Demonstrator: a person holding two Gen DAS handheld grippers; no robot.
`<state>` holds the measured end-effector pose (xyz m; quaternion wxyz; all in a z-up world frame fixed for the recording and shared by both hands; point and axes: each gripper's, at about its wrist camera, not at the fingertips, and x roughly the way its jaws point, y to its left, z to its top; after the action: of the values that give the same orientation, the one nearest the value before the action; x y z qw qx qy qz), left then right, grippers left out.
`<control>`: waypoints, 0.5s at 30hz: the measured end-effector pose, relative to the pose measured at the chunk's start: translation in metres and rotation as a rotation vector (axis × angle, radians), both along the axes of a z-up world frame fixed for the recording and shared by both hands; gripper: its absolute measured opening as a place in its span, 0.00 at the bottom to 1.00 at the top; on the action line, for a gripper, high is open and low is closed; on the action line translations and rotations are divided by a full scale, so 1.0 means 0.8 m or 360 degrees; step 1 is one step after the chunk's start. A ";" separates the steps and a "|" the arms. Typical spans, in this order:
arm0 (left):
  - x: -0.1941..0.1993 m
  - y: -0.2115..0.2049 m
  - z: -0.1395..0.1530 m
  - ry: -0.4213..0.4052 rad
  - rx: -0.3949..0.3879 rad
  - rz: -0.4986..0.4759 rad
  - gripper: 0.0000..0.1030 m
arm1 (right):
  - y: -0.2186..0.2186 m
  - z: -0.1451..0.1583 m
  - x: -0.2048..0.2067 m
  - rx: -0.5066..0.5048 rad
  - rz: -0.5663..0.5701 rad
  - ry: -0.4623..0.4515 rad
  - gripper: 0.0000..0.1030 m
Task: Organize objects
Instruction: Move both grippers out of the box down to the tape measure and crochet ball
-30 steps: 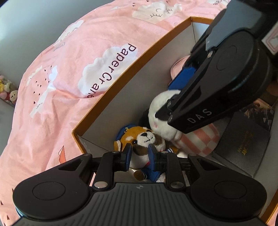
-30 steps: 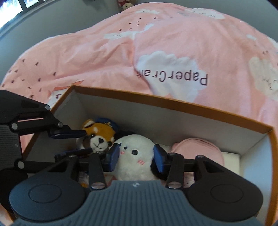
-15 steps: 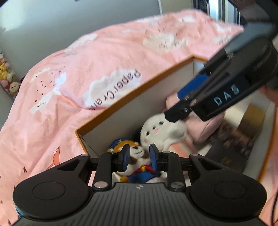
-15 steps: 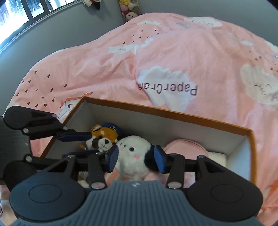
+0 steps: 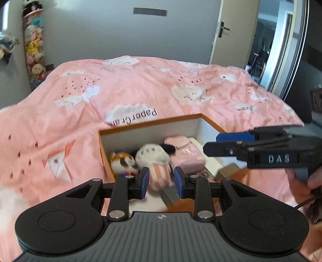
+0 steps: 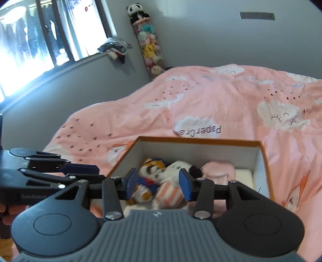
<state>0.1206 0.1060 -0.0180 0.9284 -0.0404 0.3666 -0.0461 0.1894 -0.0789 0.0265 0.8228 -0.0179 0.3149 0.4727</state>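
One box (image 5: 153,123) sits on the pink duvet (image 5: 140,86), orange on the outside and white inside, open at the top. Count what lies in it: two plush toys and one pink pouch, plus some flat items at the near end that are too blurred to name. The fox plush (image 5: 122,161), orange and white with a blue cap, lies in the box's left corner as your left camera sees it. The white plush (image 5: 153,156), in a pink and white striped outfit, lies right beside it, the two touching. The pink pouch (image 5: 184,150) rests just to the right of the white plush, against it.

Your left gripper (image 5: 162,179) is above the near end of the box, its two blue pads spread apart with nothing between them; the white plush shows through the gap but lies farther off in the box. Your right gripper (image 6: 159,184) is likewise released, its pads wide apart and bare, with both plush toys seen in the gap beyond them. Neither gripper touches anything in the box.

In the room's far corner one tall narrow rack (image 6: 150,52) is stacked with small plush toys, with a panda (image 6: 134,9) on top. One window (image 6: 50,34) is to the left of it.
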 end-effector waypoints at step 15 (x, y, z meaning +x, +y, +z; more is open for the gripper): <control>-0.053 0.006 -0.105 0.0341 -0.0130 0.0499 0.34 | 0.032 -0.106 -0.091 -0.0313 0.0045 0.0108 0.57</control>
<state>0.0780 0.1106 -0.1020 0.8774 -0.1392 0.4504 0.0887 0.1165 -0.0534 -0.0580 0.7993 -0.0871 0.3871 0.4514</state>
